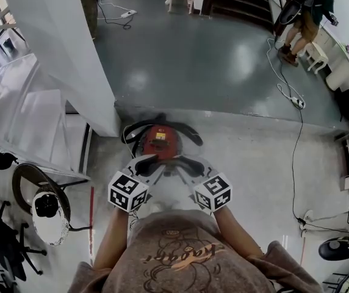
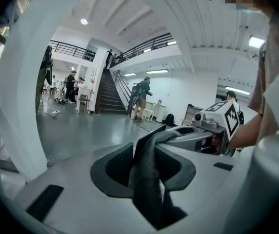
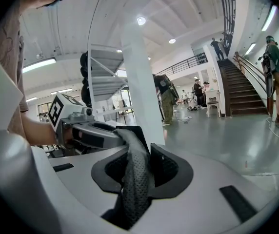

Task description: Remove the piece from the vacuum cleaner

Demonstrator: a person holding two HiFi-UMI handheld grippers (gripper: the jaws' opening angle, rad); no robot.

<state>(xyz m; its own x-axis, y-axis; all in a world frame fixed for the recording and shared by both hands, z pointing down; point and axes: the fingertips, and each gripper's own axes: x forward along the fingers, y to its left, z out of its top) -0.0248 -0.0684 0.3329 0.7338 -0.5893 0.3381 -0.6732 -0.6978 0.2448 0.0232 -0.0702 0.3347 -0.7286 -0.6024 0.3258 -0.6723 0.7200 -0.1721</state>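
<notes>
The red vacuum cleaner (image 1: 160, 140) sits on the floor just ahead of me, with its black hose (image 1: 132, 130) curled round it. Above it, my left gripper (image 1: 148, 165) and right gripper (image 1: 188, 167) point toward each other. A black perforated strap (image 2: 151, 150) runs between them. In the left gripper view my left gripper (image 2: 147, 167) is shut on one end, and the strap leads across to the right gripper (image 2: 203, 135). In the right gripper view my right gripper (image 3: 137, 172) is shut on the strap (image 3: 137, 179), which leads to the left gripper (image 3: 90, 133).
A white pillar (image 1: 64, 47) and a white staircase (image 1: 22, 108) stand at the left. A cable with a power strip (image 1: 296, 101) trails over the grey floor at the right. A person (image 1: 305, 17) stands at the far right. Black chairs (image 1: 3, 237) are at lower left.
</notes>
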